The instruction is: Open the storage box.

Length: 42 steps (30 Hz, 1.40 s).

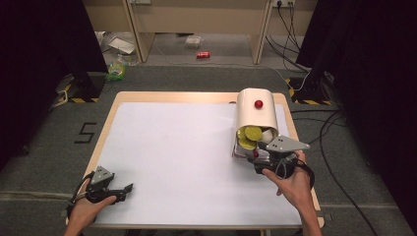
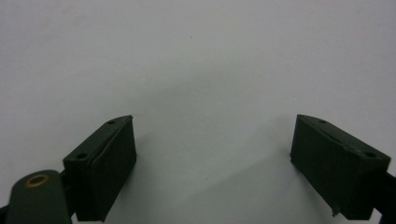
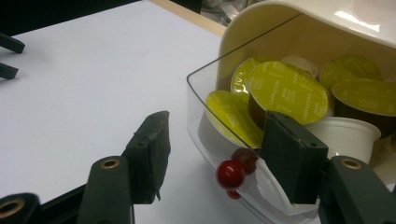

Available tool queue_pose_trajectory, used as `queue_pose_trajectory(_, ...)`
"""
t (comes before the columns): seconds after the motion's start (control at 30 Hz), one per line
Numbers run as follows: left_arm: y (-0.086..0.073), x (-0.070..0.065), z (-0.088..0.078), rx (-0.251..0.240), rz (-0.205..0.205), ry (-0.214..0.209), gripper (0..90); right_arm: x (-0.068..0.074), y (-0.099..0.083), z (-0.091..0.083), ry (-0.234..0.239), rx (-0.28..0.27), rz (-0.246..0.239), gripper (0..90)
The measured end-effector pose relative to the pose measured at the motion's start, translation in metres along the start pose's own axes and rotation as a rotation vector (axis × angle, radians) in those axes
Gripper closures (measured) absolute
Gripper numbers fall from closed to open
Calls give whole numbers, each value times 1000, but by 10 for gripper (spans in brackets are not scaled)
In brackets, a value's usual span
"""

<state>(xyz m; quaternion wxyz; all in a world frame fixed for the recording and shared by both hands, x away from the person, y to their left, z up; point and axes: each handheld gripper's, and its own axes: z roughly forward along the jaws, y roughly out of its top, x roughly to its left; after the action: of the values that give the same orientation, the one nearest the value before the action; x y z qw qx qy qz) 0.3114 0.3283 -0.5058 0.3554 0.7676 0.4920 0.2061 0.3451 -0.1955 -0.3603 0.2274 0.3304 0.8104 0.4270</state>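
Right gripper point(image 3: 210, 154) jaws apart around red knob point(image 3: 230, 174) of clear drawer point(image 3: 198, 95), not gripping; off-centre closing risks slipping off. Left gripper point(image 2: 215, 154) wide open, empty.

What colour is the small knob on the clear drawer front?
Red; the knob shows best in the right gripper view.

White-topped table point(image 1: 187, 162), wooden rim; cream capsule box point(image 1: 255, 115) lying at far right.
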Motion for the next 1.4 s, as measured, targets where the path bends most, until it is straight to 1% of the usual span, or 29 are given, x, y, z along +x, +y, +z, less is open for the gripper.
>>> queue_pose_trajectory(0.1, 0, 0, 0, 0, 1, 0, 132, 1, -2, -1, 7, 9, 3, 424)
queue_pose_trajectory(0.2, 0, 0, 0, 0, 0, 0, 132, 2, -2, -2, 6, 5, -1, 424)
queue_pose_trajectory(0.23, 0, 0, 0, 0, 0, 1, 132, 3, -3, -3, 9, 11, -9, 424)
queue_pose_trajectory(0.5, 0, 0, 0, 0, 0, 0, 132, 7, -6, -6, 19, 8, -16, 427)
queue_pose_trajectory(0.57, 0, 0, 0, 0, 0, 0, 132, 8, -8, -8, 28, 10, -13, 430)
queue_pose_trajectory(0.93, 0, 0, 0, 0, 0, 0, 132, 13, -12, -13, 39, 15, -16, 431)
queue_pose_trajectory(1.1, 0, 0, 0, 0, 1, 0, 132, 18, -17, -17, 52, 23, -18, 436)
queue_pose_trajectory(1.4, 0, 0, 0, 0, 0, 0, 132, 22, -20, -20, 52, 25, -23, 435)
